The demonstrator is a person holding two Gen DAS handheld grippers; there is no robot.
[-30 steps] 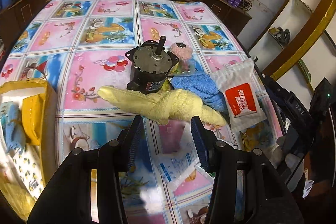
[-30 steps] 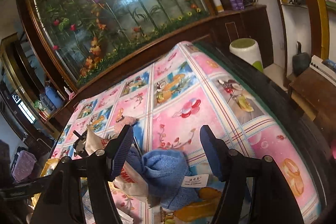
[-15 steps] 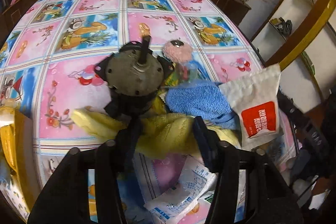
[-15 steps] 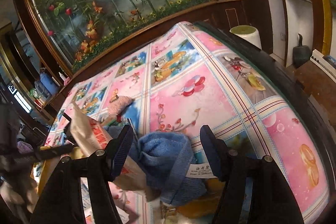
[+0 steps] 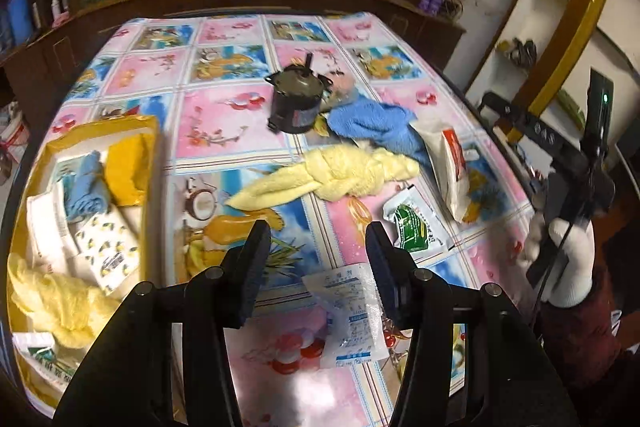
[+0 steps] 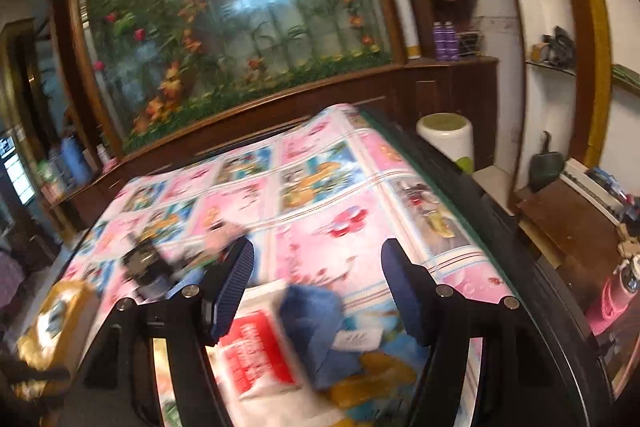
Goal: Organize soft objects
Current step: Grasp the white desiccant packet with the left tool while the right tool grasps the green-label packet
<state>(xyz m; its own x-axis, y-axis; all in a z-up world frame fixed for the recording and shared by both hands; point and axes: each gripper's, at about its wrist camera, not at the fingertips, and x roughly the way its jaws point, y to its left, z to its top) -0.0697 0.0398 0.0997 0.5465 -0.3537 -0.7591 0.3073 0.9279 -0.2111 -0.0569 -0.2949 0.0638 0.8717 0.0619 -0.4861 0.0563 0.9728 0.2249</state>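
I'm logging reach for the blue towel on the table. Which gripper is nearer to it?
Right. The right gripper hangs open just above the blue towel. The left gripper is open too, farther back, beyond the yellow towel.

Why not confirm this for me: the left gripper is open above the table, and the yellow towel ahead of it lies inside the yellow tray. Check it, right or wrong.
Wrong on one point. The left wrist view shows the left gripper open above the table, but the yellow towel ahead of it lies on the tablecloth beside the blue towel, outside the yellow tray.
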